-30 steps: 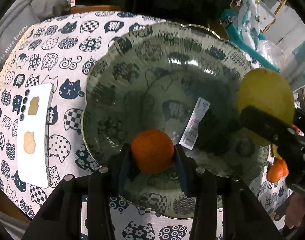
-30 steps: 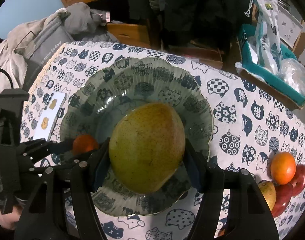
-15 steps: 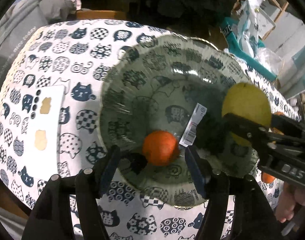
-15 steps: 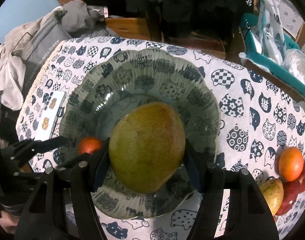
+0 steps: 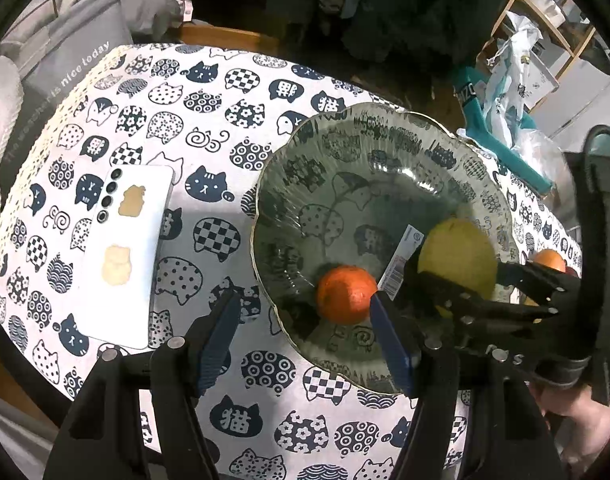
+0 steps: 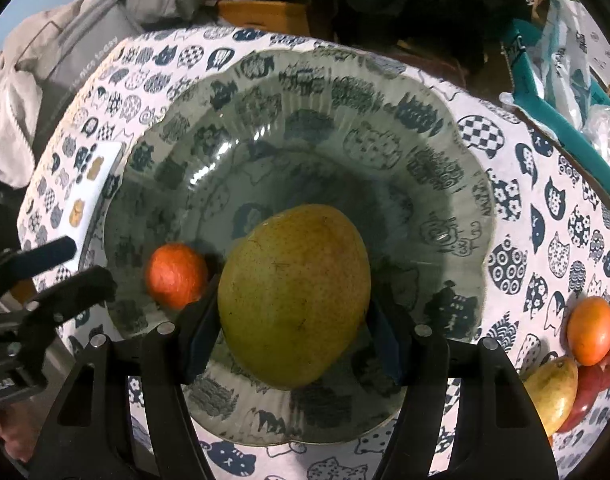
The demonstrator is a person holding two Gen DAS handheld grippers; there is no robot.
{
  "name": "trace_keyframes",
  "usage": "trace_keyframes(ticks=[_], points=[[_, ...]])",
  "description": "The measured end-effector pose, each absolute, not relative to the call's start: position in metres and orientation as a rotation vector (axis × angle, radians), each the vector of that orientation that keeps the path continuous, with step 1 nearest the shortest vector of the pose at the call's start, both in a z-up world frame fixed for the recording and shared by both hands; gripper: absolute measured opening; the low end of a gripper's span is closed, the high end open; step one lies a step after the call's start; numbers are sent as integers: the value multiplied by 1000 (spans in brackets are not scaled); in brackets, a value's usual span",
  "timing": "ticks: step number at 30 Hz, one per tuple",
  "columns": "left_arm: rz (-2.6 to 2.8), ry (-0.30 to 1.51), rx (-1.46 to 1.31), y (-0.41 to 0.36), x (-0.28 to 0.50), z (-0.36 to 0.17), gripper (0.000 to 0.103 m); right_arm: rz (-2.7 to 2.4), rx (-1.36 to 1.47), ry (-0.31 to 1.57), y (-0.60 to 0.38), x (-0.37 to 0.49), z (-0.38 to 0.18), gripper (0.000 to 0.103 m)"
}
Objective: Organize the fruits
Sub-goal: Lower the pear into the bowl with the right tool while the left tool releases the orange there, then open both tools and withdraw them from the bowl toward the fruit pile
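A small orange (image 5: pixel 347 294) (image 6: pixel 176 276) lies loose in the green-grey scalloped bowl (image 5: pixel 345 116) (image 6: pixel 345 60), near its front left. My left gripper (image 5: pixel 301 304) (image 6: pixel 53 272) hangs open above the bowl's near rim, with its right fingertip just beside the orange and nothing between the pads. My right gripper (image 6: pixel 293 300) (image 5: pixel 485 300) is shut on a large yellow-green fruit (image 6: pixel 293 292) (image 5: pixel 457 256), held low inside the bowl, right of the orange. Whether that fruit touches the bowl's floor is hidden.
A white barcode label (image 5: pixel 401 260) sits in the bowl. A white phone (image 5: pixel 125 256) lies left of it on the cat-print cloth. An orange (image 6: pixel 590 330), a red apple (image 6: pixel 597 384) and a small yellow fruit (image 6: pixel 553 392) sit at the right. A teal box (image 6: pixel 565 120) stands behind.
My left gripper opened, let go of the orange in the bowl, and drew up and to the left. My right gripper came down with the big fruit into the bowl.
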State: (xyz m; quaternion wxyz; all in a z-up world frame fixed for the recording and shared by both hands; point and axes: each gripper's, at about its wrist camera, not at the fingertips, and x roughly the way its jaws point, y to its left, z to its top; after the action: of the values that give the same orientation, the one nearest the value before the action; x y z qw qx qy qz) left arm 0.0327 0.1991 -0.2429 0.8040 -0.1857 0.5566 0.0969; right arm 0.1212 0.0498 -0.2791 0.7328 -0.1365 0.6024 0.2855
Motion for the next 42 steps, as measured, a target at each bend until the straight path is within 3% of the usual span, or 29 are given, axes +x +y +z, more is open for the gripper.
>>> trace_keyframes(ticks=[12,42], points=[[223,1138,-407,204,27,-222,69,657,-313,1262,60,119,-263,77],[183,872,-343,164,-6,-111,70,520,-168,804,-37,69,-81,77]])
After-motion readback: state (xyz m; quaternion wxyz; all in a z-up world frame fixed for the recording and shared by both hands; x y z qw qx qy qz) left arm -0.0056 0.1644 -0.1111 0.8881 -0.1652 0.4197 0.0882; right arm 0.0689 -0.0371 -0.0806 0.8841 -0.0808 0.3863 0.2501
